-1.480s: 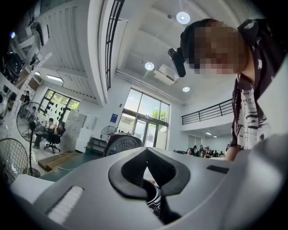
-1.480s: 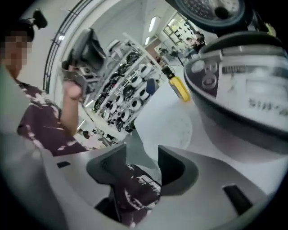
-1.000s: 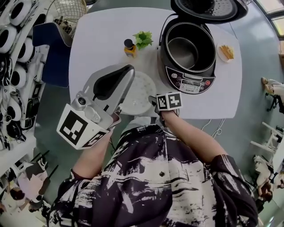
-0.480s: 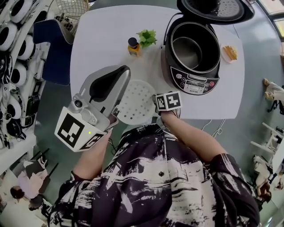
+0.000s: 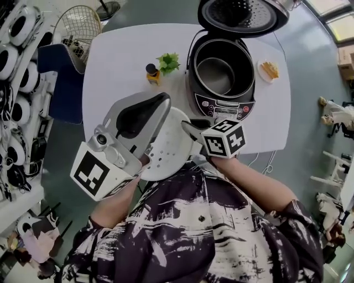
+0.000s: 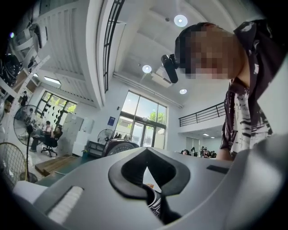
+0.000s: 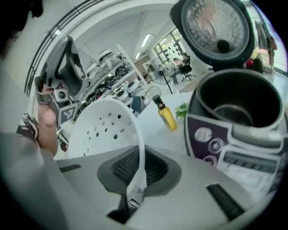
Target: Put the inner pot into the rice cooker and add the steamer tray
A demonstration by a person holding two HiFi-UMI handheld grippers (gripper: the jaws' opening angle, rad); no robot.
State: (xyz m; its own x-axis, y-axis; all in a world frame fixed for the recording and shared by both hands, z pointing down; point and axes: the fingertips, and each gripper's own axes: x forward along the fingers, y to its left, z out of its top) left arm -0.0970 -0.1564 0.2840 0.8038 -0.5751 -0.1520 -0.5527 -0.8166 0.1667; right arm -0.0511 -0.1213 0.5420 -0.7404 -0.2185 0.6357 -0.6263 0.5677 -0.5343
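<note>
You are holding the right gripper [image 5: 187, 127] with its jaws clamped together on the rim of the white perforated steamer tray [image 5: 166, 149], and the tray is hanging off the tabletop [image 5: 121, 61] at its near edge, just in front of the rice cooker [image 5: 224, 105]. In the right gripper view the thin rim is sitting pinched between the dark pads while the tray is tilting up and away from them. The cooker is standing open with its lid [image 5: 240, 14] leaning back, and the inner pot [image 5: 215, 72] is already sitting inside it. You are keeping the left gripper [image 5: 164, 99] up beside the tray's left side, its jaws together with nothing between them. A small yellow bottle [image 5: 152, 73] and a green sprig [image 5: 168, 62] are resting on the tabletop left of the cooker.
</note>
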